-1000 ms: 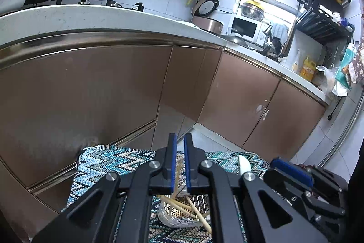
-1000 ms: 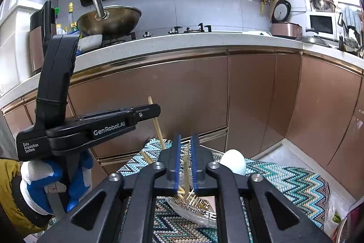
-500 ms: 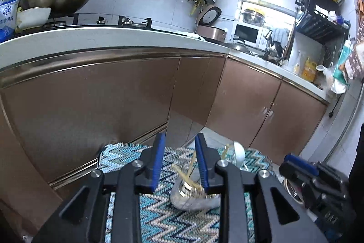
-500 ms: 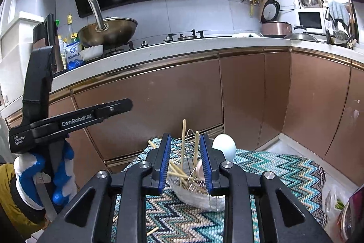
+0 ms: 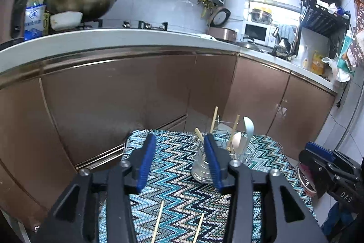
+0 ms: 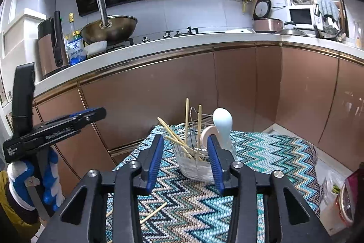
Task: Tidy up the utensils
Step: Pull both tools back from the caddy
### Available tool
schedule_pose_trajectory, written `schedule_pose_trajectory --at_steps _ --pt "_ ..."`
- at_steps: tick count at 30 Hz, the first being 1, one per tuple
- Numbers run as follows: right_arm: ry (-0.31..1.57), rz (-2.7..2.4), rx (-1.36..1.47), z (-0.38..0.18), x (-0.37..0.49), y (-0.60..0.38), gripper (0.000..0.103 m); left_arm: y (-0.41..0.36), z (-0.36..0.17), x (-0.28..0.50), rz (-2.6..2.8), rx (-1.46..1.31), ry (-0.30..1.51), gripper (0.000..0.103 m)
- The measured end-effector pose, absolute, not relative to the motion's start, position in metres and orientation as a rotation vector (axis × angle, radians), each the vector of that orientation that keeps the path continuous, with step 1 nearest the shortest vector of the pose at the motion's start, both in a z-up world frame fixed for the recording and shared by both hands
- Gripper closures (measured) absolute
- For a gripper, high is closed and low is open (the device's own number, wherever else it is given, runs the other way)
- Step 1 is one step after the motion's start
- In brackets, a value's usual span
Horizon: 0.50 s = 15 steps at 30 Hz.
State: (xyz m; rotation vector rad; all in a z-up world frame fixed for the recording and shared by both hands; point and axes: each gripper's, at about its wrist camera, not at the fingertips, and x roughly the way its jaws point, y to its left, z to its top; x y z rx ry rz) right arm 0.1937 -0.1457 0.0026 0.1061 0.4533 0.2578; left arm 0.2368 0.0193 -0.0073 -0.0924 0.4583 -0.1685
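A clear glass holder (image 5: 201, 166) (image 6: 195, 165) stands on the zigzag cloth (image 5: 179, 193) (image 6: 261, 152). It holds several wooden chopsticks (image 6: 187, 120) (image 5: 213, 116), a pale blue spoon (image 6: 223, 126) (image 5: 249, 129) and a beige spoon (image 5: 236, 140). Two loose chopsticks (image 5: 158, 222) lie on the cloth near me; one also shows in the right wrist view (image 6: 154, 212). My left gripper (image 5: 179, 161) is open and empty, short of the holder. My right gripper (image 6: 185, 157) is open and empty, with the holder between its blue pads beyond the tips.
Brown kitchen cabinets (image 5: 113, 101) and a white counter (image 6: 159, 49) stand close behind the cloth-covered table. A wok (image 6: 109, 29) sits on the stove. A wire rack (image 5: 241, 152) stands behind the holder. The other gripper shows at each view's side (image 6: 54, 129) (image 5: 329, 167).
Both grippers were shut on chopsticks over the holder. They have opened, dropped them into it, and pulled back and up.
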Motion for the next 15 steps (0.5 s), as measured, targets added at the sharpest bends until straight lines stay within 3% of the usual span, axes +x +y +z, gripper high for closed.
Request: schedule_pose_trajectory --at_steps 4,10,15 --pt "0.439 0.23 0.107 0.002 0.176 -0.146 0.048 0.02 -0.004 0.217 -0.157 -0.084 0.429 0.056" --pt "0.434 0.2 0.113 0.0 0.156 -0.147 0.04 0.014 0.0 0.195 -0.164 -0.063 0.412 0.053" --pt "0.436 0.189 0.129 -0.001 0.143 -0.147 0.039 0.008 0.002 0.181 -0.178 -0.048 0.409 0.053"
